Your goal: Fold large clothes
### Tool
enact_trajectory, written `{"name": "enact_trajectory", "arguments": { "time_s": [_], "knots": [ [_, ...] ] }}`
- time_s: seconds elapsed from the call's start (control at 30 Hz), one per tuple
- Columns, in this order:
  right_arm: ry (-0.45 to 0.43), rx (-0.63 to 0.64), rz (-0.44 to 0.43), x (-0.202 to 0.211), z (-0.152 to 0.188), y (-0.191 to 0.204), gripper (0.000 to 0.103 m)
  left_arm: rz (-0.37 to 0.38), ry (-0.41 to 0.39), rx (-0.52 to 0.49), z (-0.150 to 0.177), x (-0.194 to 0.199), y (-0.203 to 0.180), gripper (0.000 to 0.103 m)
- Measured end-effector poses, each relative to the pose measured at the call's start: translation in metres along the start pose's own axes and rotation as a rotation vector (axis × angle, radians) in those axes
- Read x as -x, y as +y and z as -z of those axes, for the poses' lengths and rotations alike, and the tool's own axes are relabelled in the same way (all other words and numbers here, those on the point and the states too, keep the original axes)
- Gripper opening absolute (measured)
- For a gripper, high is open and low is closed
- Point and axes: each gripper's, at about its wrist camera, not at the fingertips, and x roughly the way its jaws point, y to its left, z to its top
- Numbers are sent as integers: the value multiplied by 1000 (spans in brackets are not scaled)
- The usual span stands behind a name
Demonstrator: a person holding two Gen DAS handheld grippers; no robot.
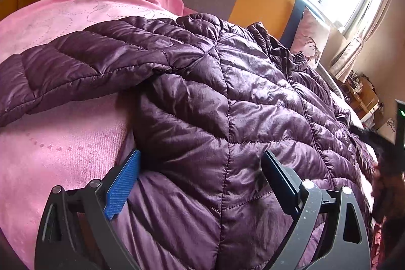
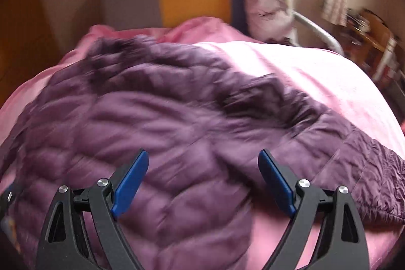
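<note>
Looking down my left gripper (image 1: pixel 201 163): item one, a purple quilted jacket (image 1: pixel 215 92), spread front-up on a pink bedspread (image 1: pixel 50 138), one sleeve (image 1: pixel 76 62) flung out to the left, the hem near me and the collar at the far end by the orange headboard (image 1: pixel 263 1) and a pillow (image 1: pixel 312 34). My left jaws stand wide and released, nothing pinched; the jacket's near left edge lies just under them. From my right gripper (image 2: pixel 203 168), a blurred view: the same jacket fills the near left, pink bedspread bare to the right, the other sleeve (image 2: pixel 367 168) trailing right. These jaws too are spread and empty above the padding. Hazards, as I judge them: slick, puffy shell may slip from a shallow pinch; catching only the top layer would drag the front open; uneven pulls would skew the fold.
</note>
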Motion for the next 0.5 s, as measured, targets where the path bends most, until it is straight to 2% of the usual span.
{"name": "enact_trajectory", "arguments": {
  "time_s": [0.07,0.13,0.2,0.27,0.43,0.5],
  "knots": [
    [22,38,-78,10,23,15,88,5,-6,4,1,2,1,93],
    [56,52,-119,16,49,25,88,9,-16,5,5,5,2,93],
    [69,76,-106,20,75,28,89,10,-22,7,9,9,3,93],
    [49,115,-43,20,91,23,91,5,-26,2,14,13,3,93],
    [39,-49,-92,16,100,-28,92,-11,-37,-39,26,18,1,93],
    [38,-45,-83,17,100,-28,92,-3,-34,-28,22,15,4,93]
  ]
}}
